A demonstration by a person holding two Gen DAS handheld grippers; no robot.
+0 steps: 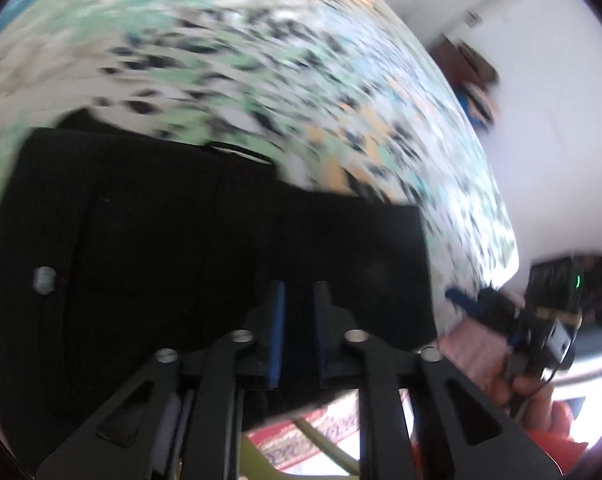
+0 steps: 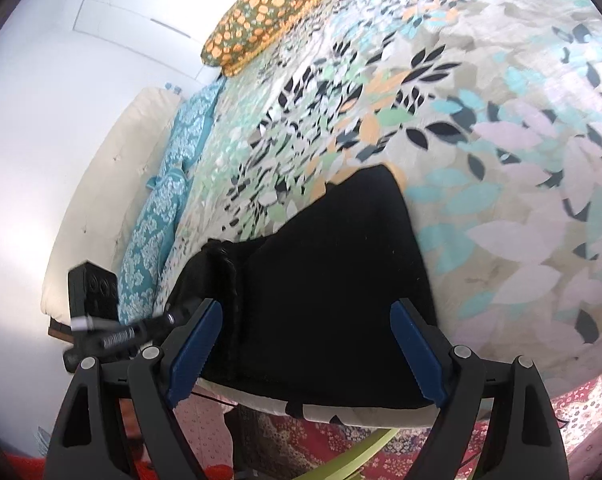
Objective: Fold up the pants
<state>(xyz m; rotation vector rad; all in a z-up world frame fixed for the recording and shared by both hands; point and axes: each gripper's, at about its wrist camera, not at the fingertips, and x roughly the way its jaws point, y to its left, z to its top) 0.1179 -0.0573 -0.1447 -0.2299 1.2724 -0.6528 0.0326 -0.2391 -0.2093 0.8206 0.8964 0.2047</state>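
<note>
Lying flat on the leafy bed sheet (image 2: 501,160), the black pants (image 2: 333,260) are seen near the front edge of the bed, already doubled into a thick, neat block, so the fold seems to be nearly done. The right gripper (image 2: 307,308) is held just above the near end of the pants with its jaws spread wide, one on each side of the cloth, and nothing is pinched; it is likely kept there so the stack can be pressed or picked up next. The left gripper (image 1: 299,286) is pointed down at the pants (image 1: 161,240) too. Its jaws are set close together with only a thin gap, and because everything behind them is black, it cannot be told whether cloth is caught between them. The left view is badly blurred. Lots of open sheet is left behind the pants and to the right, up to the orange pillow (image 2: 269,4). Less room is left in front, where the bed ends and the red rug (image 2: 321,448) is seen below, so the pants could be dragged off that edge if pulled that way.
</note>
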